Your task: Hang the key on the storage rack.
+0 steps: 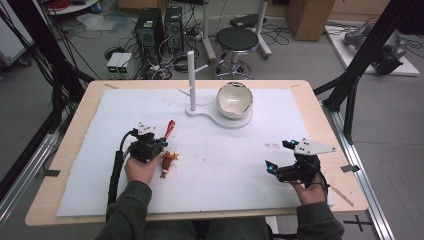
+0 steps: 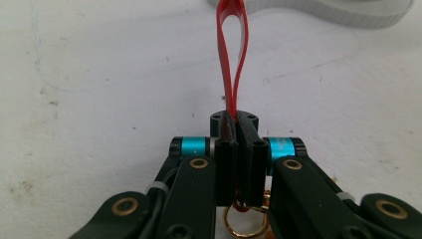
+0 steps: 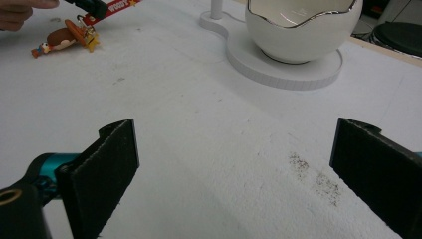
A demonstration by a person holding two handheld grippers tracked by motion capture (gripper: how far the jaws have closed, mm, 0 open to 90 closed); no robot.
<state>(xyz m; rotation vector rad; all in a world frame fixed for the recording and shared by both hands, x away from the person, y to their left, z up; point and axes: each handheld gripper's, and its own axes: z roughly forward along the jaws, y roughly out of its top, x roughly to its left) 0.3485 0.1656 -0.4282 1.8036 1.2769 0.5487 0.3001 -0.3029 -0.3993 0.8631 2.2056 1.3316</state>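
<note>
Left gripper [image 2: 238, 130]: fingers clamped on the red strap [image 2: 233, 55] of the keychain [image 1: 169, 161], left of centre on the counter [image 1: 310, 105]. Right gripper [image 3: 234, 164]: fingers apart, idle. Hanging on the white stand [image 1: 192, 82], upper centre, likely remains.

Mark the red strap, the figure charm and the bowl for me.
Red strap [image 2: 232, 55]: left gripper view, on the loop beyond the shut claw.
Figure charm [image 1: 169, 161]: high view, on its body beside the left hand.
Bowl [image 3: 301, 35]: right gripper view, on its white outer wall.
</note>
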